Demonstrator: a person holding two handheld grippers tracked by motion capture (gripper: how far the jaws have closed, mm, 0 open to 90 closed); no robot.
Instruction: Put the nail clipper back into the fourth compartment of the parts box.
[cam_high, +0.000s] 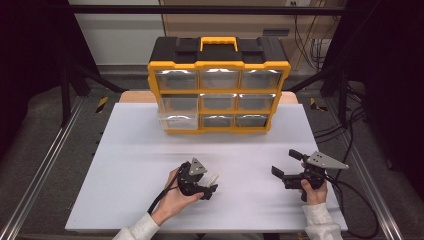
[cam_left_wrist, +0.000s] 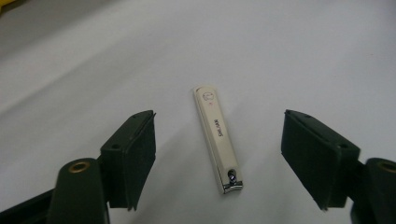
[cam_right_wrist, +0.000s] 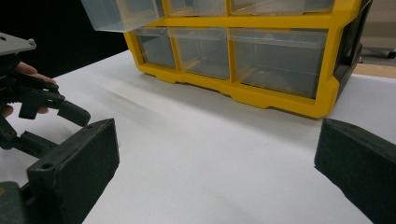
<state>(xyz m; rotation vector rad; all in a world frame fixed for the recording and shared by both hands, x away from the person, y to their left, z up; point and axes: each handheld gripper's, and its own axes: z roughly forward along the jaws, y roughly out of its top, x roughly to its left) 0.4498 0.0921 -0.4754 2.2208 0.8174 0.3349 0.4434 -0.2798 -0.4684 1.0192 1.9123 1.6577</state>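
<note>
Lying between left claw (cam_left_wrist: 217, 158) jaws, nail clipper (cam_left_wrist: 217, 140), untouched

A white bench (cam_high: 150, 150) carried a yellow-and-black drawer cabinet (cam_high: 218, 85) at its far edge, its lower left drawer (cam_high: 177, 121) pulled out slightly. Nearer the person, the left claw (cam_high: 214, 183) hung over a small pale nail clipper (cam_high: 213, 177). The right claw (cam_high: 286, 163) stood well apart, jaws spread.

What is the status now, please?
Left gripper open, jaws astride nail clipper, pads not touching. Right gripper open, empty. Nothing in the way.
</note>
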